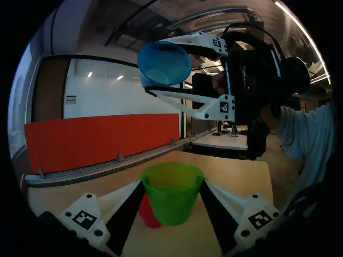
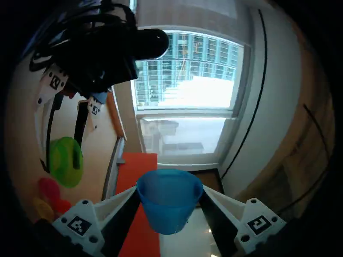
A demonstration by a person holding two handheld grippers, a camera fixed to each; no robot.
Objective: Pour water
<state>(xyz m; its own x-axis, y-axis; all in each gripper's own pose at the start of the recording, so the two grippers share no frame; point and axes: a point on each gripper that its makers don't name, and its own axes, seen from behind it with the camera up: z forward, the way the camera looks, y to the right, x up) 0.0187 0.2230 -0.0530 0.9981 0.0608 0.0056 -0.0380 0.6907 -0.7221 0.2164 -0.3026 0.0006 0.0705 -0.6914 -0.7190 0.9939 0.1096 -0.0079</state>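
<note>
Left tool point(image 1: 171, 181) grips green cup point(image 1: 172, 201) low over table point(image 1: 240, 175); right tool point(image 2: 169, 188) grips blue cup point(image 2: 170, 205), tipped sideways high above. Risk: stream overshoots green rim, wets table; drop tall, aim offset.

The room is dim, lit by long ceiling lights point(image 1: 300, 29). The window point(image 2: 201, 92) glares bright white. Straight lines bend near the edges.

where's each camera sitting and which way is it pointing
Left gripper view: rides the left gripper, facing across the wooden table; its fingers hold the green cup; a sleeve shows.
Right gripper view: rides the right gripper, tilted toward a window; its fingers hold the blue cup.
Shared: both cups, each other's gripper.
</note>
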